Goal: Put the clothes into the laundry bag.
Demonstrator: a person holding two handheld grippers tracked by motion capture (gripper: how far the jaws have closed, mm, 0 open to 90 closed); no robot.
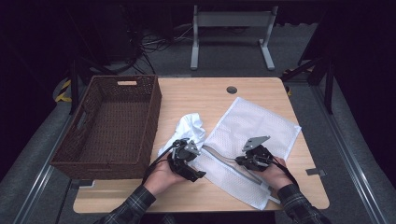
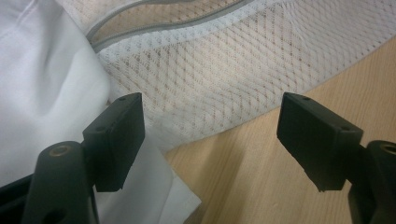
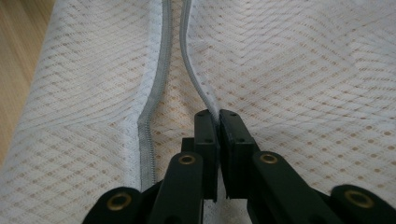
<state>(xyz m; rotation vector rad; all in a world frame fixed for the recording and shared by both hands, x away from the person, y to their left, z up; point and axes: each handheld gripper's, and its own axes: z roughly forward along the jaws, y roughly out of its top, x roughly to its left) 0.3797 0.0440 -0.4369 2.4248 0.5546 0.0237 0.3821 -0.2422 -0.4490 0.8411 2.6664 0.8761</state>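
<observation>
Right gripper (image 3: 218, 114) clamped on mesh bag's (image 3: 289, 84) zipper edge (image 3: 198, 88); left gripper (image 2: 210, 135) held wide beside white cloth (image 2: 42, 88). Edge should be lifted so cloth can be slid in.

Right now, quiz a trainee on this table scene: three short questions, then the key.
1. True or false: the right tool is shut on the zip edge of the mesh bag.
2. What lies beside the left tool: A white cloth, B red cup, C book?
3. Fill in: the basket stands at the table's ____ side in the high view.

Key: 1 true; 2 A; 3 left.
</observation>
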